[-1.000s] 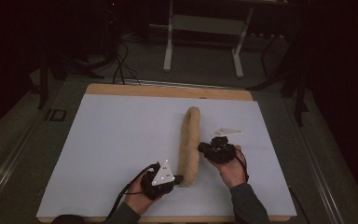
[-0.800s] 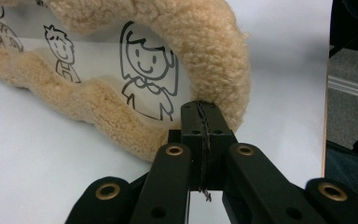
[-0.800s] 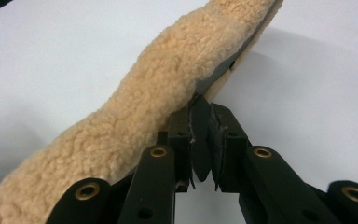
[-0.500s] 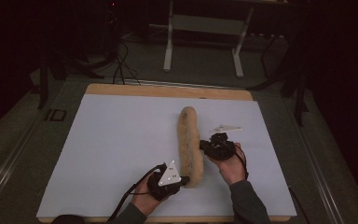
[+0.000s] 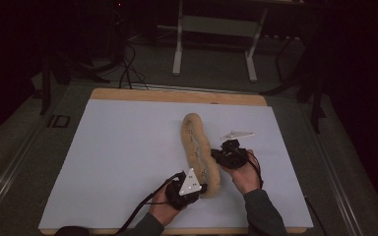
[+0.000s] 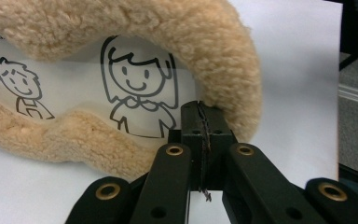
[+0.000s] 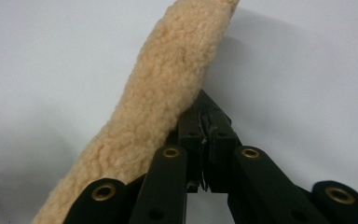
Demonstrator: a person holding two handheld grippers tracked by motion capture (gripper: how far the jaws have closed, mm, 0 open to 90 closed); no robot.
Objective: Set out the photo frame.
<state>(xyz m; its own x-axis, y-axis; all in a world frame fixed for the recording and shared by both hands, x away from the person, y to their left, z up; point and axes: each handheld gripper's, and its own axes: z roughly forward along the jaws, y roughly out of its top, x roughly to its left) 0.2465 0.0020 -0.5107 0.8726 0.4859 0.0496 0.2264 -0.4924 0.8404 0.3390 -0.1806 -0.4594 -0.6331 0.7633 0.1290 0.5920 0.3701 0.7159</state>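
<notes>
High view: one fleece pouch, two tongs.

A white sheet covers the wooden table; a metal stand behind.

a wooden table carries the things, its pale wood showing as a strip along the far edge and as a thin line at the near edge. a large white sheet covers nearly the whole top. on the sheet, a little right of the middle, lies a long tan fleece slipper, its toe toward the far edge and its near end close to the front. in the left gripper view the slipper's white lining shows line drawings of cartoon figures. the table stands on a dark grey floor.
</notes>
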